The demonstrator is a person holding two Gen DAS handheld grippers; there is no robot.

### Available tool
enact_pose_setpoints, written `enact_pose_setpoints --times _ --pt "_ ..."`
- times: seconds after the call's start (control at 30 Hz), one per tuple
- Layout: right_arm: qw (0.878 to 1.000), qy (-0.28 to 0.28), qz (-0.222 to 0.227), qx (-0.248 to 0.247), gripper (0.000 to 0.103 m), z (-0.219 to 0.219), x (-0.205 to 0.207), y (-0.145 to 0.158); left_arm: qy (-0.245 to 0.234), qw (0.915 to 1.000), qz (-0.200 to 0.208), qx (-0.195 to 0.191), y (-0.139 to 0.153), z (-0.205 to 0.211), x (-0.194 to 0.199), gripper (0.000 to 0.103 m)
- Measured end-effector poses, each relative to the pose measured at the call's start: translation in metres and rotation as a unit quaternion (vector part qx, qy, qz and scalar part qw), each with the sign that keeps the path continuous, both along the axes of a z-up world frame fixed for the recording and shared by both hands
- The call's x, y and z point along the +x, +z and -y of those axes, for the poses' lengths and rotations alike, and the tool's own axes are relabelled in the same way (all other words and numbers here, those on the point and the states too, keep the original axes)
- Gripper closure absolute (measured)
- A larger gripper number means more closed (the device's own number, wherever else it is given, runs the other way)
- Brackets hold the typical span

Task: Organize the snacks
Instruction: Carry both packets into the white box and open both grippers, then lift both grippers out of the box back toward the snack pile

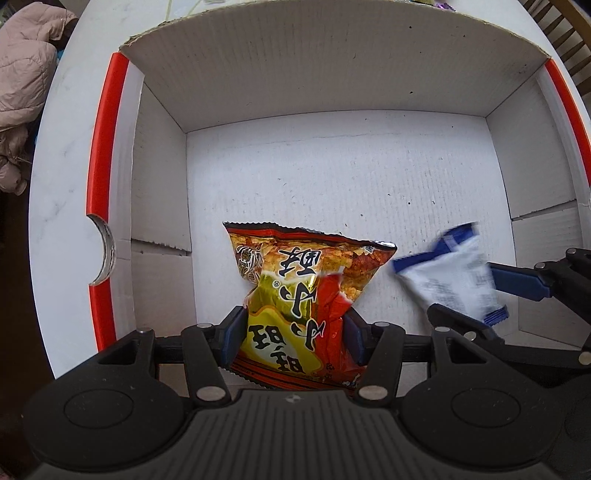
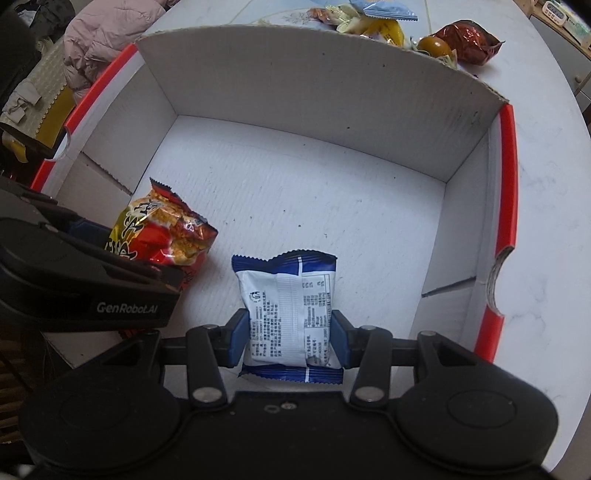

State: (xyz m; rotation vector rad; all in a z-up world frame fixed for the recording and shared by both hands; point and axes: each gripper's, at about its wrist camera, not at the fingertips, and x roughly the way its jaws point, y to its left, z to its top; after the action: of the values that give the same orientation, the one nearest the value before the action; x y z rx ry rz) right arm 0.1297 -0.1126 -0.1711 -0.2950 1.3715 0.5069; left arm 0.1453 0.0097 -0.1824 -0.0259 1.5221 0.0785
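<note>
My left gripper (image 1: 295,339) is shut on a red and yellow snack bag (image 1: 295,295) and holds it over the near part of a white cardboard box (image 1: 332,177) with red rims. My right gripper (image 2: 288,339) is shut on a blue and white snack packet (image 2: 288,306) inside the same box (image 2: 314,192). The packet (image 1: 454,273) shows blurred at the right of the left wrist view, between the right gripper's blue pads (image 1: 517,280). The red bag (image 2: 162,232) and the left gripper's body (image 2: 85,280) show at the left of the right wrist view.
The box stands on a white marble table (image 1: 62,184). Beyond the box's far wall lie several loose snacks (image 2: 380,22), among them a dark red bag (image 2: 469,40). A pink jacket (image 1: 22,74) lies left of the table. A wooden chair (image 1: 569,37) stands at far right.
</note>
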Motion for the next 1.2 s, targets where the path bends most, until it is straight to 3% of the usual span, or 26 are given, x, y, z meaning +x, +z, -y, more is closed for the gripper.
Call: enact_pose_setpoints --times 0.23,0.47,0.83,1.2 --pt "1.000 -0.004 -0.003 0.011 0.056 0.001 0.004 0.001 0.003 0.9999 -0.002 -0.012 0.006 -0.006 -0.004 0.046" --pt "0.999 -0.005 0.004 0.035 0.045 0.008 -0.003 0.019 0.000 0.9994 0.018 -0.031 0.022 -0.012 -0.013 0.045" --pt "0.996 -0.011 0.041 0.074 0.032 0.018 -0.016 0.062 0.000 0.9950 0.084 -0.054 0.077 -0.021 -0.038 0.042" --pt "0.991 -0.023 0.087 0.103 0.019 0.023 -0.020 0.111 0.008 0.9828 0.175 -0.058 0.123 -0.031 -0.051 0.034"
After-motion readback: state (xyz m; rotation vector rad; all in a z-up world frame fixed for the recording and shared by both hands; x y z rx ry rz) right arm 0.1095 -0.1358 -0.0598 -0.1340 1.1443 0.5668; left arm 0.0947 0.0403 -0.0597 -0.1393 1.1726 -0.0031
